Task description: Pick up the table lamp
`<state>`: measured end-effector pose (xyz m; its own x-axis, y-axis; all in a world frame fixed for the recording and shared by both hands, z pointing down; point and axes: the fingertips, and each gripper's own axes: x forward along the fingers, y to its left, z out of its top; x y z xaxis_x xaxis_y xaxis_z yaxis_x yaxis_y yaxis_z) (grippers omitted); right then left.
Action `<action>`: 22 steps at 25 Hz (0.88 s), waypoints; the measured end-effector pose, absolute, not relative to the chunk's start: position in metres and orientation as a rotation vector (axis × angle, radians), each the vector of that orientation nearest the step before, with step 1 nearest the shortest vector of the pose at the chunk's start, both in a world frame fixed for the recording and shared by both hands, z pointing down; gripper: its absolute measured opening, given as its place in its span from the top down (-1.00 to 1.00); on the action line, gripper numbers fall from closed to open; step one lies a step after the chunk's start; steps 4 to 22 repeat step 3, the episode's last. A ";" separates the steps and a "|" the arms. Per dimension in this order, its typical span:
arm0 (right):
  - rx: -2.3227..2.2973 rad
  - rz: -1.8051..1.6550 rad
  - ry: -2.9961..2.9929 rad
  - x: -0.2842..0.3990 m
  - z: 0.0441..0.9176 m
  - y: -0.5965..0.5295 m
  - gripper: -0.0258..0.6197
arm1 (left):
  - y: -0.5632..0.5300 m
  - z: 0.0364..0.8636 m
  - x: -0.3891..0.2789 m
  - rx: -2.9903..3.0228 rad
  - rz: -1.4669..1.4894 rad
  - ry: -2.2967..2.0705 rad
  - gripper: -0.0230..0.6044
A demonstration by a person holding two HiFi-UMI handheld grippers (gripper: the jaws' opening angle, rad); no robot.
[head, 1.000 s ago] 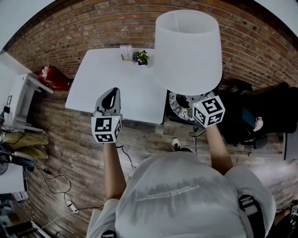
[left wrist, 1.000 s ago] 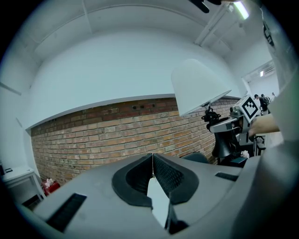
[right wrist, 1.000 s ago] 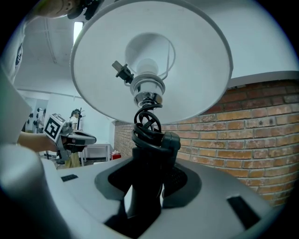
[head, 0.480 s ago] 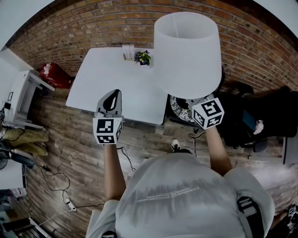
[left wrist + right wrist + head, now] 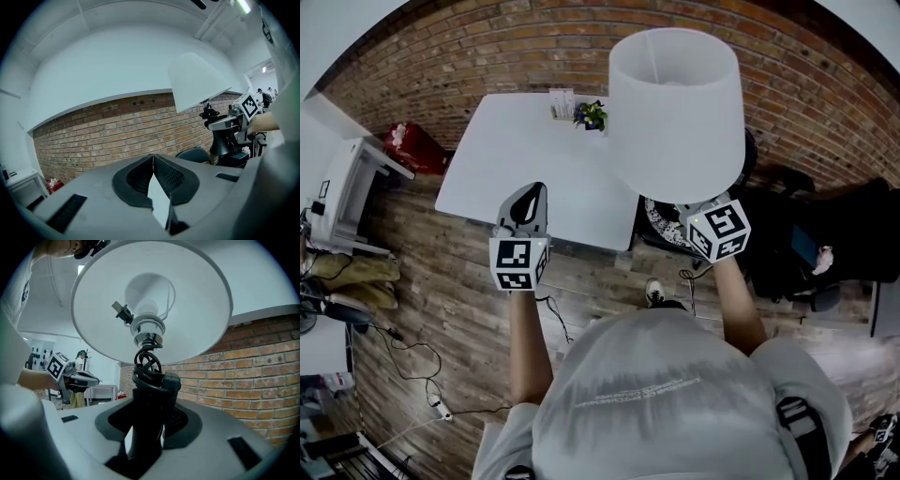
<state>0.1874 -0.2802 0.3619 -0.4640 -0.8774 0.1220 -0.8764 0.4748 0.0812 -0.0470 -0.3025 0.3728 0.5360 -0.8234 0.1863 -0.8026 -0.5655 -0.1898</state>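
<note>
The table lamp has a big white shade (image 5: 675,112) and a dark stem wound with black cord (image 5: 149,380). It hangs clear of the white table (image 5: 516,159), tilted toward the brick wall. My right gripper (image 5: 701,212) is shut on the stem just under the bulb socket, and the shade hides its fingertips in the head view. In the right gripper view the shade's underside (image 5: 187,310) fills the top. My left gripper (image 5: 531,190) hovers over the table's near edge, its jaws shut with nothing between them (image 5: 153,158).
A small potted plant (image 5: 591,114) and a card holder (image 5: 561,101) stand at the table's far edge by the brick wall. A patterned round object (image 5: 660,221) lies below the lamp. Dark furniture (image 5: 825,234) stands right, a white shelf (image 5: 342,197) and a red item (image 5: 412,148) left.
The lamp stays held up in the right gripper. The whole scene has slid slightly down in the head view, and the left gripper has barely shifted.
</note>
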 end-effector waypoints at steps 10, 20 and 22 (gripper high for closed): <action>1.530 -0.001 -2.580 0.189 0.366 -0.280 0.44 | -0.303 0.375 -0.042 -2.690 -0.400 1.415 0.88; 1.530 -0.001 -2.580 0.189 0.366 -0.280 0.44 | -0.303 0.375 -0.042 -2.690 -0.400 1.415 0.88; 1.530 -0.001 -2.580 0.189 0.366 -0.280 0.44 | -0.303 0.375 -0.042 -2.690 -0.400 1.415 0.88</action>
